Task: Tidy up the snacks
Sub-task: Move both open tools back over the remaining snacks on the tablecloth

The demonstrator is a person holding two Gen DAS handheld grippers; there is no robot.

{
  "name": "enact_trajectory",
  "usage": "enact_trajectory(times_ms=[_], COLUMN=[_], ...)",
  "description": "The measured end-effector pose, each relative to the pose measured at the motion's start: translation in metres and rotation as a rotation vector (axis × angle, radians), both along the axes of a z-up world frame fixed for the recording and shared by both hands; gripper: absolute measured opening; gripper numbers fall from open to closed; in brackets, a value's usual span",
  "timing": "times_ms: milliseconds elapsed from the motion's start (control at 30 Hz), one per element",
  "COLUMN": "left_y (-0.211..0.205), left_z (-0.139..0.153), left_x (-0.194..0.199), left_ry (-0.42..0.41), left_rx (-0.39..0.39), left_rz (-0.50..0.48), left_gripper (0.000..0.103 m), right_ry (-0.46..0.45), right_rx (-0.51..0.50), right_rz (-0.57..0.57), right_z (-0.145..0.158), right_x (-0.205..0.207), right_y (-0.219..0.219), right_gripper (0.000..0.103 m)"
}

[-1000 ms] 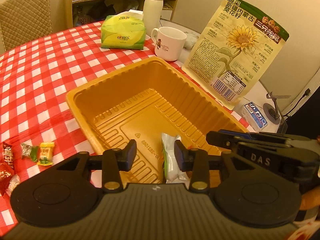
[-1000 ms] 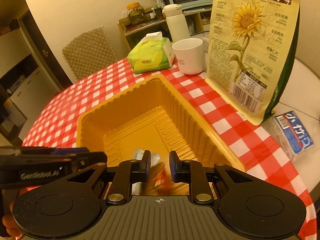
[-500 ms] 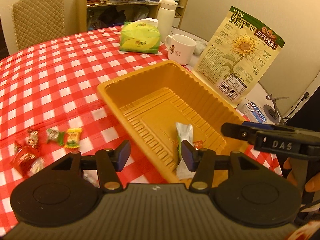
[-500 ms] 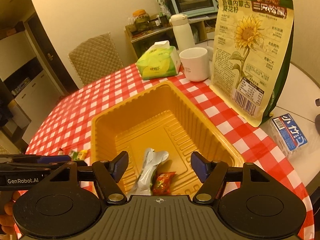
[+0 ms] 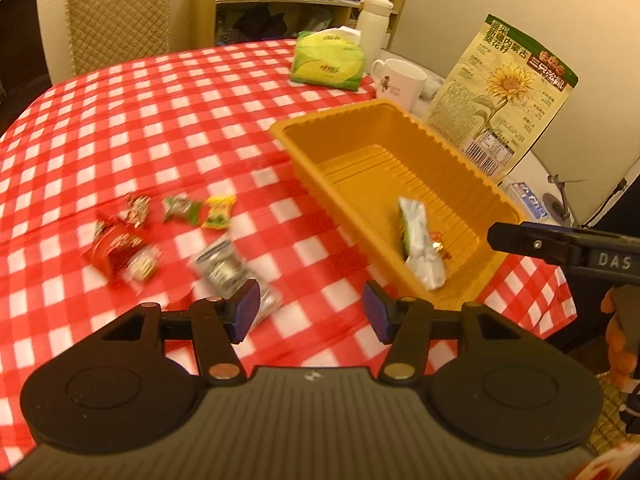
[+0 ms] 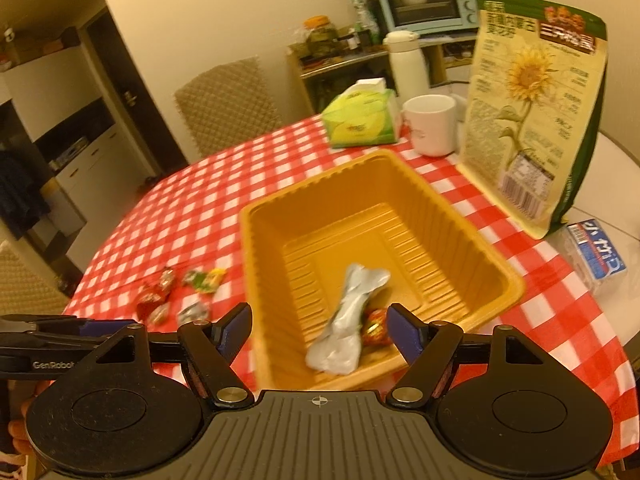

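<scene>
An orange-yellow plastic tray (image 5: 280, 133) (image 6: 249, 216) sits on the red checked tablecloth. In it lie a white-and-green packet (image 5: 420, 244) (image 6: 352, 320) and a small red candy (image 6: 376, 332) beside it. Left of the tray, loose snacks are scattered: a red packet (image 5: 112, 248), a green candy (image 5: 180, 208), a yellow-green candy (image 5: 218, 210) and a silver packet (image 5: 220, 264). My left gripper (image 5: 310, 308) is open above the cloth, just right of the silver packet. My right gripper (image 6: 320, 328) hangs over the tray's near end. Its jaws are opening, with nothing held between them.
A tall sunflower-seed bag (image 5: 504, 96) (image 6: 532, 112) stands behind the tray on the right. A white mug (image 6: 430, 124), a green tissue pack (image 6: 360, 124) and a white flask (image 6: 408, 64) stand at the back. A small blue box (image 6: 596, 256) lies right. A quilted chair (image 5: 116, 20) is beyond the table.
My left gripper swung left from the tray toward the loose snacks and spread wider. My right gripper opened, the red candy dropped into the tray, and the gripper drew back and up.
</scene>
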State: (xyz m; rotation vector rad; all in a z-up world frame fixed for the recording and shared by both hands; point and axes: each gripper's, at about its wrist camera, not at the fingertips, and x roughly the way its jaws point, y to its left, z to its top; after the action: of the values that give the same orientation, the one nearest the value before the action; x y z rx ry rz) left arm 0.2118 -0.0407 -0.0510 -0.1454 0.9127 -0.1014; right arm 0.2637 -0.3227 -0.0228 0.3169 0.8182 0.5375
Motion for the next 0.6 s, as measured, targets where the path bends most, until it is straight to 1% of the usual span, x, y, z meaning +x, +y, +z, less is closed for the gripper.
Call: enact_trajectory(times_ms=[300,600], left_y=[0.029,0.063], left_z=[-0.005,-0.005], left_x=[-0.030,-0.047], left_ry=[0.029,0.034], left_rx=[0.008,0.022], left_rz=[0.046,0.096], left_gripper=[0.053,0.053], right_ry=[0.006,0.021], right_rx=[-0.003,-0.025], right_rz=[0.097,0.187], right_z=[0.004,0.003], right_x=[-0.031,-0.042], right_y=[0.032,0.078], right_gripper=[0.074,0.074])
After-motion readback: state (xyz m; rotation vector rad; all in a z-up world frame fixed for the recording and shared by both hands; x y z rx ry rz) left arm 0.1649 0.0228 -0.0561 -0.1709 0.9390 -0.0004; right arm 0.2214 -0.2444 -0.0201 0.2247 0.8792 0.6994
